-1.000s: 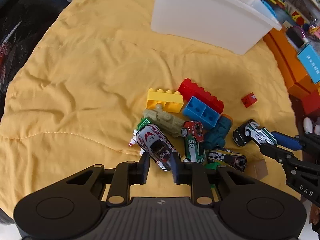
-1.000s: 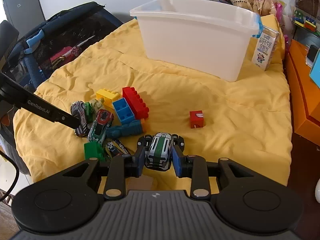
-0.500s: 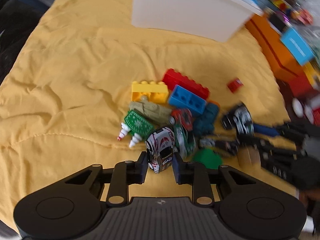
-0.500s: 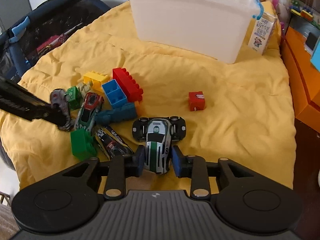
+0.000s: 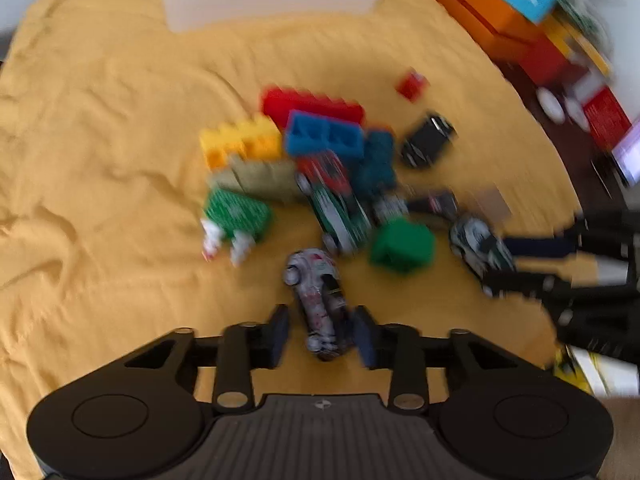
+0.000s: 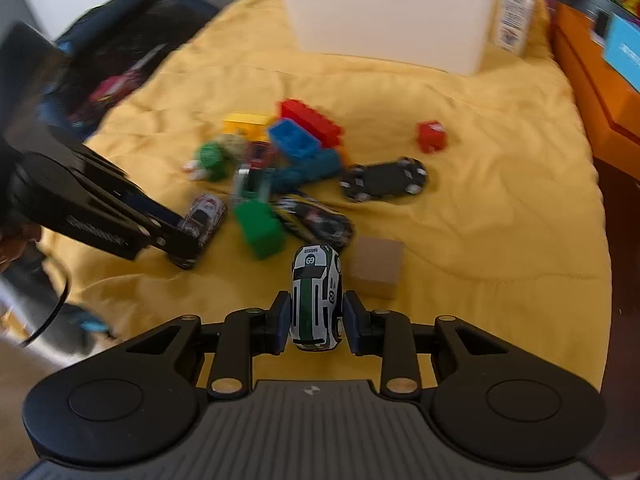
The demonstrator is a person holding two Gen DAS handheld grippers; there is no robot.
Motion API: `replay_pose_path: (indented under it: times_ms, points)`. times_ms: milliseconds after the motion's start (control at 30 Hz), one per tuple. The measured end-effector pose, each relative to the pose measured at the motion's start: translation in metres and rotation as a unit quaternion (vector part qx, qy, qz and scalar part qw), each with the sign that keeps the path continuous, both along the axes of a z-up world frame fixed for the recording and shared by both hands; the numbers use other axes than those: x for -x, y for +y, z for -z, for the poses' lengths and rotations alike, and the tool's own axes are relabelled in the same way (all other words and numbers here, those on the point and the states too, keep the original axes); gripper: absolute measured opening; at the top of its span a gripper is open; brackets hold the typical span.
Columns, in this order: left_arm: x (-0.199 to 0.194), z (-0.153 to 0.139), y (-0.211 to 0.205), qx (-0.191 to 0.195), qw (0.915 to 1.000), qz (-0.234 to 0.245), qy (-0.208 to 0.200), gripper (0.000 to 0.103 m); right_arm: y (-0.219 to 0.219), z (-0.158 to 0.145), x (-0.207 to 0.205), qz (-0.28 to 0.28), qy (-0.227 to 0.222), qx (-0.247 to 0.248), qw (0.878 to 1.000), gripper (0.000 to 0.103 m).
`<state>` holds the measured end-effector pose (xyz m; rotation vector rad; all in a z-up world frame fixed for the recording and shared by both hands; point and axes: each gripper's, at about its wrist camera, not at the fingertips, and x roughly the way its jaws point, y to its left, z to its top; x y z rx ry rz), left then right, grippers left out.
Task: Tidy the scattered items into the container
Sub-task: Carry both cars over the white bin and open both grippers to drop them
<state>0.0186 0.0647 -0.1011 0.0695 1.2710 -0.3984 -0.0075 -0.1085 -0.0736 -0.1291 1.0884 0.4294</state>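
My left gripper [image 5: 322,334] is shut on a white and red toy car [image 5: 318,300], lifted a little above the yellow cloth; it also shows in the right wrist view [image 6: 204,216]. My right gripper [image 6: 314,320] is shut on a white and green toy car [image 6: 316,296], held above the cloth. The white plastic container [image 6: 392,12] stands at the far end of the cloth. Between lie a red brick [image 6: 312,120], a blue brick [image 6: 292,138], a yellow brick [image 5: 240,142], a green block [image 6: 260,228], an overturned black car [image 6: 384,180] and a small red block [image 6: 431,136].
A brown cardboard cube [image 6: 378,266] sits just right of my right gripper. A black bag [image 6: 120,64] lies off the cloth's left edge. Orange boxes [image 6: 592,80] stand to the right. A carton [image 6: 514,20] stands beside the container.
Both grippers have lifted their cars and pulled back from the pile. The black car near the right gripper now lies upside down farther away.
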Motion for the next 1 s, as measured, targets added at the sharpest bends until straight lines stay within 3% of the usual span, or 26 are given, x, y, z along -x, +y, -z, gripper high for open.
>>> replay_pose_path:
  times_ms: [133,400,467,533,600,667,800,1000]
  points:
    - [0.015,-0.011,0.001,-0.048,0.9978,0.005,-0.045,0.057,-0.003,-0.008,0.008,0.020,-0.012,0.006,1.000,0.046]
    - [0.016,0.007,0.002,0.007,0.9981,-0.061,0.004,0.057,0.007,0.010,0.009,0.012,-0.003,0.012,1.000,0.047]
    - [0.021,0.010,-0.002,0.005,0.9981,-0.061,-0.003,0.057,0.007,0.017,0.010,0.006,-0.003,0.025,1.000,0.046]
    - [0.028,0.008,-0.002,0.004,0.9978,-0.064,-0.018,0.033,0.003,0.019,0.014,-0.006,-0.008,0.024,1.000,0.033]
    - [0.029,0.004,0.005,0.019,0.9965,-0.080,-0.015,0.033,-0.001,0.012,0.016,-0.018,-0.009,0.018,1.000,0.032]
    - [0.028,-0.013,0.011,0.024,0.9957,-0.086,-0.027,0.033,-0.005,-0.004,0.016,-0.027,-0.017,0.012,0.999,0.032]
    - [0.016,-0.064,0.018,0.029,0.9918,-0.089,-0.088,0.033,-0.009,-0.044,0.002,-0.042,-0.060,-0.006,0.997,0.032]
    - [-0.047,-0.129,0.012,0.029,0.9769,-0.105,-0.184,0.033,-0.014,-0.086,-0.067,-0.020,-0.132,-0.036,0.990,0.033]
